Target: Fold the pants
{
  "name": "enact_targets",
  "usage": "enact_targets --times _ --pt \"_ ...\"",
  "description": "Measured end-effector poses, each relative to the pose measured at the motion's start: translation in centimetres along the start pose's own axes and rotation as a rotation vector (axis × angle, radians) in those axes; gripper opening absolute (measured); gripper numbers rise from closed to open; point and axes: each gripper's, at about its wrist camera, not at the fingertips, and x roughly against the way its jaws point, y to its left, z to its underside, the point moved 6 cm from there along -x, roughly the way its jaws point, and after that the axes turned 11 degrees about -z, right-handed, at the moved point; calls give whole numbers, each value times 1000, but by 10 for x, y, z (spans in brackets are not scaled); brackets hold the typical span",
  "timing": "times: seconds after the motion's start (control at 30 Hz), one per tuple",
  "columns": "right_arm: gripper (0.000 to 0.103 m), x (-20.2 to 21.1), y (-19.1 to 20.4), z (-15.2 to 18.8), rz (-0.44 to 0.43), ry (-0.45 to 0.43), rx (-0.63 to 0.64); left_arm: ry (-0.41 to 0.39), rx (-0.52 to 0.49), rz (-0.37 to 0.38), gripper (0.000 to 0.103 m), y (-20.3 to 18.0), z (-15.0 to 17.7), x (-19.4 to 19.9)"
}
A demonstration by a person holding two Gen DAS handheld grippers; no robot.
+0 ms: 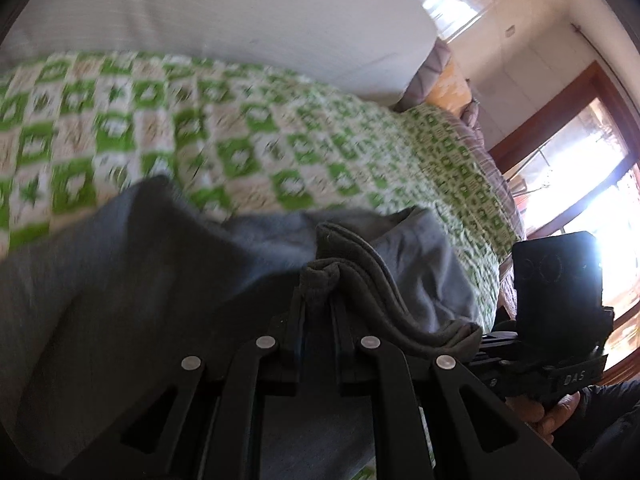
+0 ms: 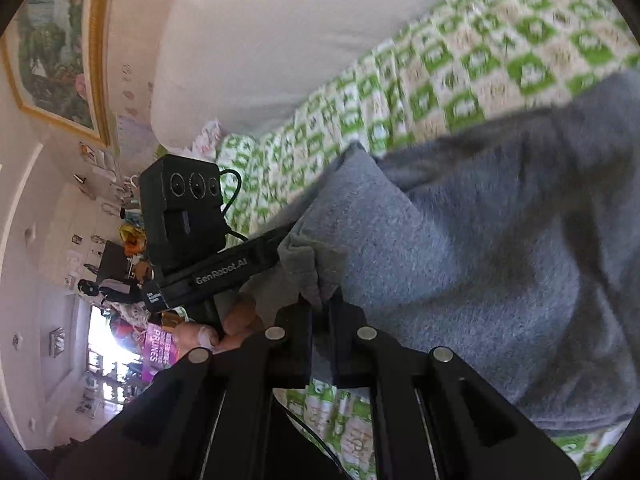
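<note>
Left hand-held gripper (image 1: pixel 316 280) and right hand-held gripper (image 2: pixel 320 300) each clench bunched edges of soft grey fleece pants (image 2: pixel 460 248) (thick hem visible) over a green-checked quilted bedspread (image 1: pixel 200 128).

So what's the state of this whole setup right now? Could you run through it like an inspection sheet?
Surface: bed under a green-and-white checked blanket, with a white pillow behind it.
Job's things: grey pants, bunched and lifted off the blanket, not yet folded flat.
Clutter: a purple packet and small items on shelves in the right wrist view, too blurred to name.
Grippers: left gripper shut on the pants' dark edge; right gripper shut on the pants, jaws nearly together. A hand holds the left one.
Cables: a thin black cable loops from the left gripper's camera box.
Surroundings: framed picture on the wall; bright window.
</note>
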Motion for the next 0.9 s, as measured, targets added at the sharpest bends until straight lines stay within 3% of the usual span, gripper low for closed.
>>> enact_targets --times 0.2,0.27,0.3,0.33,0.4,0.5,0.53,0.63,0.8,0.9 --pt "12 -15 -10 8 -1 103 -27 57 20 -109 14 15 20 10" --pt "18 -11 -9 6 5 113 -8 58 55 -127 22 20 26 19" --pt "28 -8 -8 3 -4 121 -5 54 87 -126 26 22 30 24" --pt "44 -6 -6 1 -19 130 -5 49 115 -131 35 24 34 29" --pt "60 -2 -2 -2 -43 147 8 31 168 -156 39 26 44 39" --pt "60 5 11 -11 -58 156 65 -6 247 -144 45 19 59 51" --pt "60 7 15 -17 -35 151 104 -13 283 -152 51 19 64 53" --pt "58 6 20 -39 87 146 236 -32 394 -177 54 16 78 51" --pt "45 -31 -7 -67 260 306 301 -7 517 -216 54 9 94 32" --pt "41 -53 -19 -65 288 398 324 5 535 -227 54 0 97 22"
